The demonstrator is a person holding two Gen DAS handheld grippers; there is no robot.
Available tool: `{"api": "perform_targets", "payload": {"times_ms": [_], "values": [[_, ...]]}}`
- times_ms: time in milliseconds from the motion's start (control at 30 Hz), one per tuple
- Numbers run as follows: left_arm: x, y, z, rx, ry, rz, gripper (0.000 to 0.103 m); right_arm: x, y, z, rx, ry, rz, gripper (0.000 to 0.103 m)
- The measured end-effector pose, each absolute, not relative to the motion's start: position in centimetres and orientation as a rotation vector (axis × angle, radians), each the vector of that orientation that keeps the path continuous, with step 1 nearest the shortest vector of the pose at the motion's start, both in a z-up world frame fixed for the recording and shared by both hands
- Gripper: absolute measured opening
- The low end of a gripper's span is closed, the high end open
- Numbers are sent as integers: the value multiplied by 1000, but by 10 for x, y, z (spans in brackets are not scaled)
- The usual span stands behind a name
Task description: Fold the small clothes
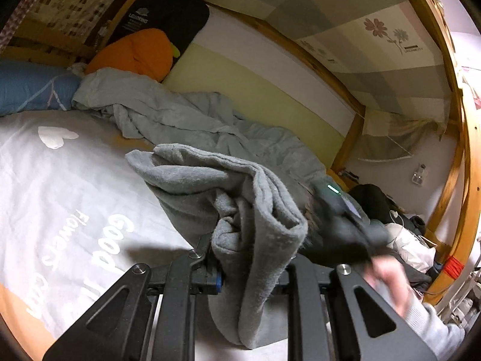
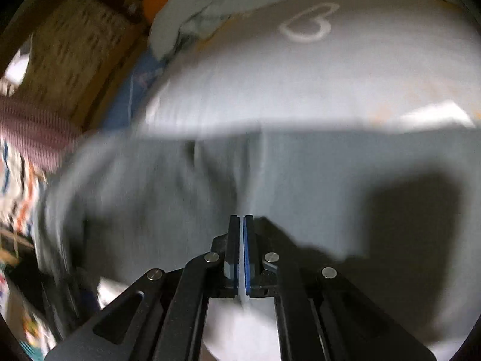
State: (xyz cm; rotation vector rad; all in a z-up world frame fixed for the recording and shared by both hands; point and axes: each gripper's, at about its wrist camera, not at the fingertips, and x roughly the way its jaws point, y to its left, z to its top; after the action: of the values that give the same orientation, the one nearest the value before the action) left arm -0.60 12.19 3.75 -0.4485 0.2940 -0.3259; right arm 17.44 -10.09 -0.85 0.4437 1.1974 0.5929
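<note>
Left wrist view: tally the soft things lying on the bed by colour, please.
Grey: 2, the small grey garment in the left hand-held gripper and the rumpled grey blanket
Orange: 1, the orange cushion
Blue: 1, the blue pillow
Black: 1, the black cushion
Total: 5

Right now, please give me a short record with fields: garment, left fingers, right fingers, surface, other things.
garment: grey cloth, bunched, lifted above the bed
left fingers: left gripper shut on the cloth
right fingers: right gripper shut; a pale edge shows between the pads, picture blurred
surface: grey bedcover with white lettering
other things: crumpled blanket, orange pillow
</note>
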Motion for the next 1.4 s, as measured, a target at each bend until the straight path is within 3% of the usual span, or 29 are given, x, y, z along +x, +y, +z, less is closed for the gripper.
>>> {"api": "perform_targets", "payload": {"times_ms": [167, 533, 633, 767, 900, 1300, 1400], "values": [[-2, 121, 39, -416, 301, -319, 16, 211, -92, -17, 464, 1238, 587, 2], [0, 102, 52, -272, 291, -391, 16, 92, -96, -30, 258, 1410, 791, 2], [5, 87, 57, -265, 299, -427, 16, 80, -125, -15, 249, 1343, 719, 2], [18, 49, 61, -186, 341, -444, 16, 77, -183, 26, 114, 1094, 465, 2], [40, 5, 46, -100, 443, -424, 16, 78, -242, 48, 192, 994, 354, 2], [37, -28, -5, -86, 684, -520, 18, 79, -318, 42, 309, 954, 300, 2], [20, -14, 2, -157, 657, -561, 28, 78, -309, 41, 299, 930, 329, 2]]}}
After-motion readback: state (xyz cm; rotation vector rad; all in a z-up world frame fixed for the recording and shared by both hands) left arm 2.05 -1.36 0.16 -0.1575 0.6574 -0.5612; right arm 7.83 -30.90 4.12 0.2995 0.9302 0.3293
